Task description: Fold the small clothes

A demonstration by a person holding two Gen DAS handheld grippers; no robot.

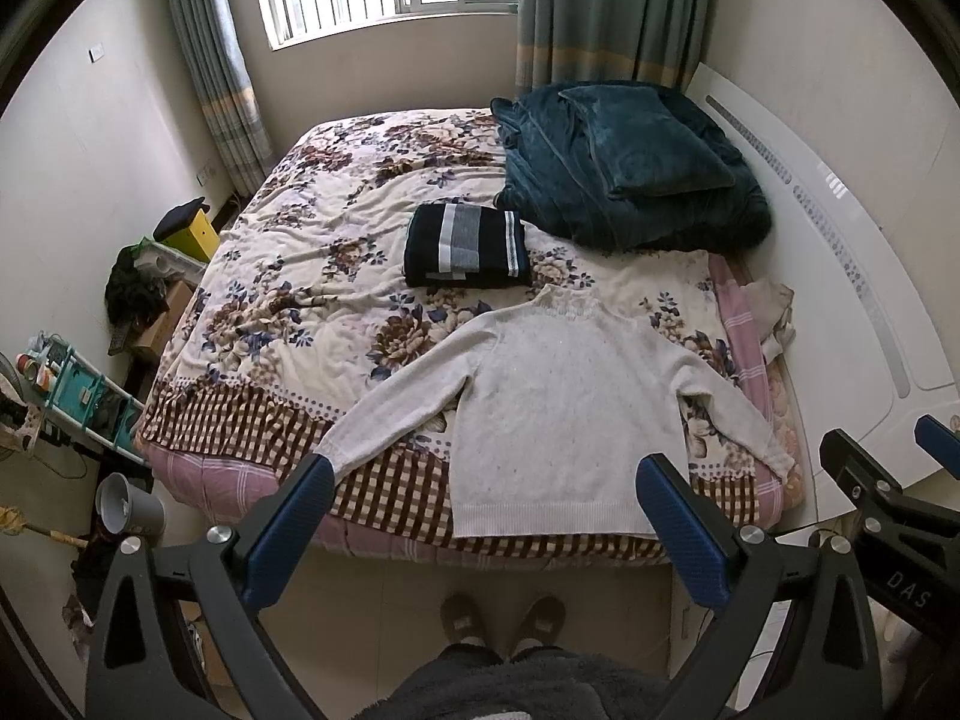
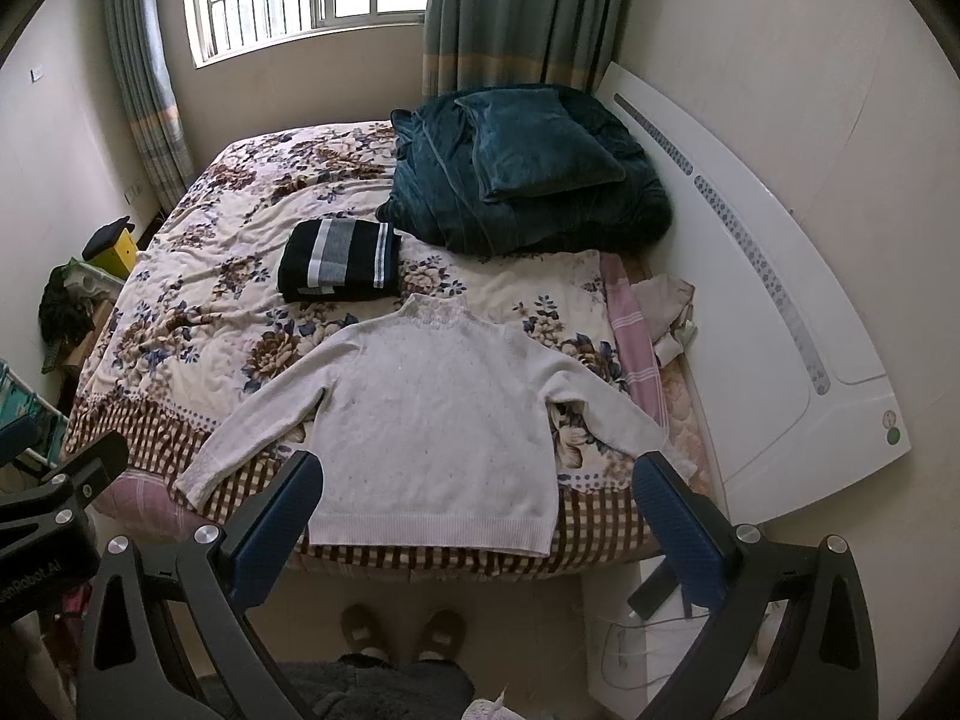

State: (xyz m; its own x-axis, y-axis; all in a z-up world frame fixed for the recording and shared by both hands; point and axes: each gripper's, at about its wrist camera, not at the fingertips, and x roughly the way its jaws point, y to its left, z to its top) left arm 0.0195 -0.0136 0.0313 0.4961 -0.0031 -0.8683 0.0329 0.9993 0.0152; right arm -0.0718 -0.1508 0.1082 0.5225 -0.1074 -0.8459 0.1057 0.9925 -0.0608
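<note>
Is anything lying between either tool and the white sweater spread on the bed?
Nothing visible does. The white sweater lies flat and uncovered at the near edge of the bed. Both the left tool and right tool are open and held above its hem. The folded striped garment sits farther back, beyond the collar.
</note>
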